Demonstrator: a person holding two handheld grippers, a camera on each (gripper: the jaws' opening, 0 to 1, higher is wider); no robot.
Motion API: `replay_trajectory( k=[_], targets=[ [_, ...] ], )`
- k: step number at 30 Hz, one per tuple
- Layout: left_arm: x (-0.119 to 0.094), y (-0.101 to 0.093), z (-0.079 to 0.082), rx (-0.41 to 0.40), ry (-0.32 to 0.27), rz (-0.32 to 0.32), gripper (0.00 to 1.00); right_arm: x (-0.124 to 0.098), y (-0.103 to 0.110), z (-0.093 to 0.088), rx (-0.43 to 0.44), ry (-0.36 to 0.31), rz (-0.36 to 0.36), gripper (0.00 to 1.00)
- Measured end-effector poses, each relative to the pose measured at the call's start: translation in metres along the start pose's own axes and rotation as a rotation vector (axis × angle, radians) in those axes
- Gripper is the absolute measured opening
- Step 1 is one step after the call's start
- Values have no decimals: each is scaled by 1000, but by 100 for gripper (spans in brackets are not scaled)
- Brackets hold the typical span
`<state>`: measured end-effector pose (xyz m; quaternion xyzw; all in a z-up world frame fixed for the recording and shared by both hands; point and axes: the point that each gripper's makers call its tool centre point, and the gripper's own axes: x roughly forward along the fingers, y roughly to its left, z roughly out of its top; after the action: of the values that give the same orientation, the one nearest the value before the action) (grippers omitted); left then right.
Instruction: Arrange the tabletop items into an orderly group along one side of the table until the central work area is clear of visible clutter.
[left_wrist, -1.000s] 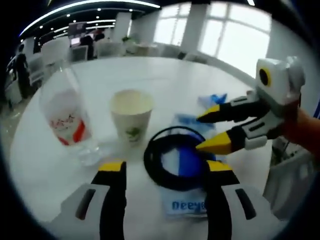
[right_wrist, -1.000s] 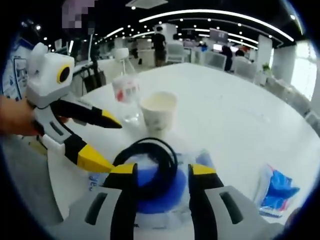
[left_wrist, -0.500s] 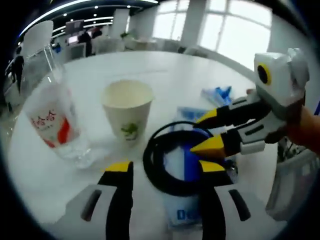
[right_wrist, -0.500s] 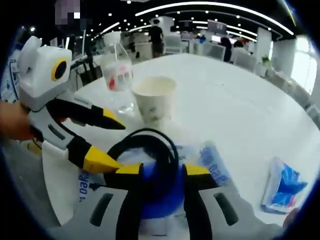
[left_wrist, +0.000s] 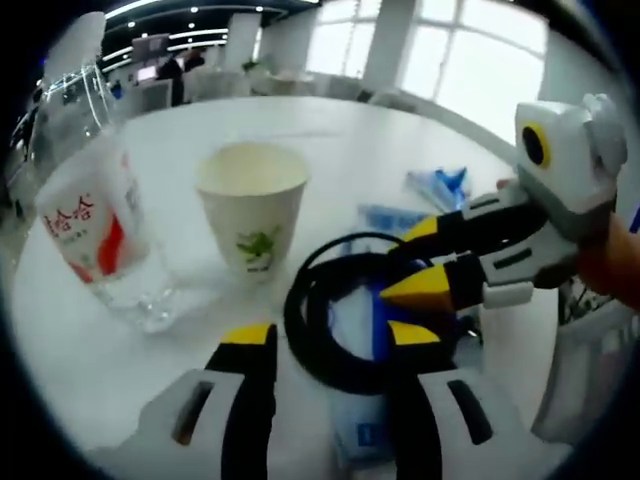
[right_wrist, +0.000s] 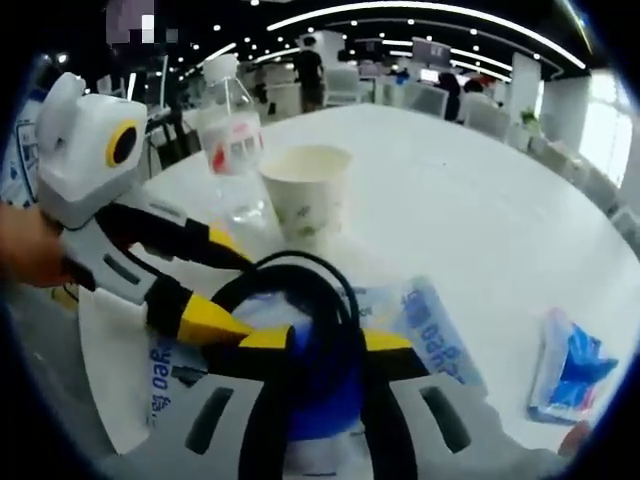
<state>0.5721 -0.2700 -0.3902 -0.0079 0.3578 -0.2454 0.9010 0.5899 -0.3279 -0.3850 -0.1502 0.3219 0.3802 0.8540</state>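
**Both grippers at the black cable coil beside the paper cup**

The landmark is the paper cup (left_wrist: 250, 215), which stands upright on the white round table (left_wrist: 330, 140). Just beside the cup, on its near side in the left gripper view, lies a coil of black cable (left_wrist: 335, 320), resting on a blue and white plastic packet (right_wrist: 430, 325). A clear plastic water bottle (left_wrist: 85, 215) with a red label stands on the other side of the cup, close to it but apart. Farther from the cup, well apart across the table, lies a small blue wrapper (right_wrist: 570, 365).

The left gripper (left_wrist: 320, 345) has its yellow-tipped jaws apart, one on each side of the near arc of the coil; they grip nothing. The right gripper (right_wrist: 325, 340) has its jaws close together on the coil's near edge, and the black cable passes between the tips, so they appear clamped on it. In the left gripper view the right gripper's tips touch the coil on the side away from the cup.
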Motion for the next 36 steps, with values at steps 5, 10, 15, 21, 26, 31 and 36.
replay_trajectory(
  k=[5, 10, 15, 21, 26, 31, 36],
  targets=[
    [-1, 3, 2, 4, -12, 27, 29, 1, -2, 0, -5, -4, -11, 21],
    [-1, 6, 2, 9, -13, 39, 24, 1, 0, 1, -8, -5, -9, 20],
    [-1, 9, 4, 29, -21, 68, 19, 0, -1, 2, -17, -8, -22, 17],
    [-3, 13, 7, 28, -31, 91, 12, -1, -4, 3, 14, -12, -32, 13],
    [-5, 13, 8, 37, -34, 107, 11, -3, -6, 3, 48, -12, -38, 10],
    [-9, 12, 11, 41, -38, 117, 10, -6, -7, 2, 89, -7, -30, 8],
    [-11, 8, 15, 55, -45, 101, 9, -10, -7, 0, 128, -4, -23, 7]
  ],
)
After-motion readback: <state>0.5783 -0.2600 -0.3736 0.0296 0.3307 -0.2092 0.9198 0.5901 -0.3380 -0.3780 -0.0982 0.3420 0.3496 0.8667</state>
